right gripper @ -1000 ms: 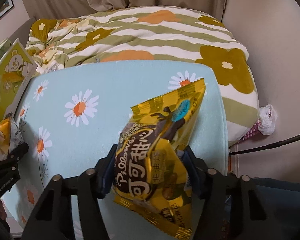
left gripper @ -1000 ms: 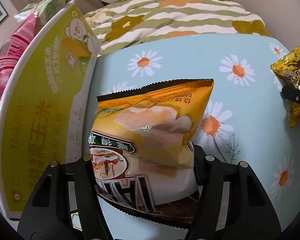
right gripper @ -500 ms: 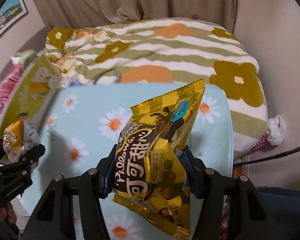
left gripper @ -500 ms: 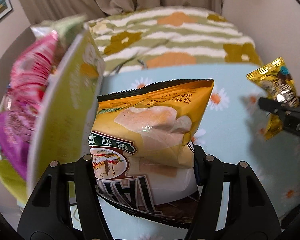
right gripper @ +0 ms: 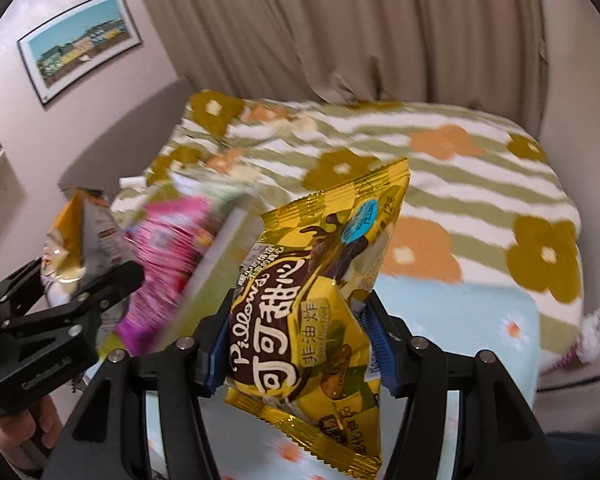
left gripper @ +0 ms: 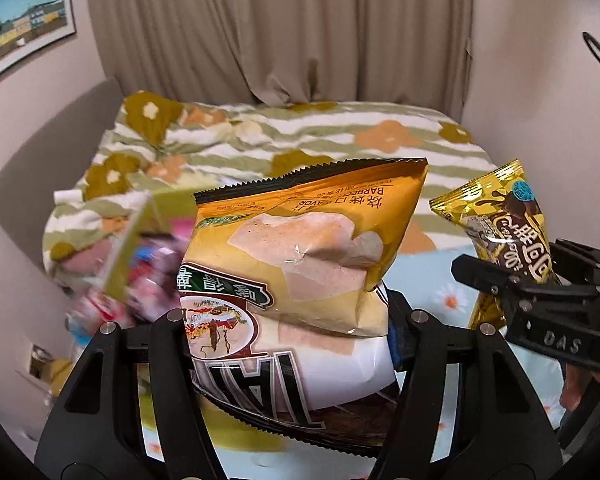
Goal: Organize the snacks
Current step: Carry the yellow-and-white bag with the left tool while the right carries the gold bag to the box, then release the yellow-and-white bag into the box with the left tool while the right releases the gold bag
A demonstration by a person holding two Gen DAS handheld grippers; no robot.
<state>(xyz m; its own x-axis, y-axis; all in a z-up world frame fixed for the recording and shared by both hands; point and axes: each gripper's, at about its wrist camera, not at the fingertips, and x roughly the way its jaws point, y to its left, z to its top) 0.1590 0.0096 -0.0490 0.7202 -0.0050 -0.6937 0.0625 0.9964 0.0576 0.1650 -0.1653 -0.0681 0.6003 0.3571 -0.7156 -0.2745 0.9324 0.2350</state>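
My left gripper (left gripper: 288,332) is shut on an orange and white bag of barbecue chips (left gripper: 300,256), held in the air with its top edge pointing away. My right gripper (right gripper: 296,348) is shut on a yellow and brown Pillows chocolate snack bag (right gripper: 312,292), also lifted. In the left wrist view the right gripper (left gripper: 536,292) and its Pillows bag (left gripper: 504,232) show at the right. The right wrist view has the left gripper (right gripper: 56,300) with the chip bag (right gripper: 80,240) at the left.
A yellow-green carton (left gripper: 128,248) with pink and other snack packs (right gripper: 168,260) stands at the left, blurred. Below is a light blue daisy-print table (left gripper: 440,280). Behind it lies a bed with a striped flowered blanket (left gripper: 300,136), then curtains (left gripper: 280,28) and a framed picture (right gripper: 80,48).
Both grippers have risen well above the table with their bags. The view now takes in the bed, curtains and wall, and the carton has dropped lower at the left.
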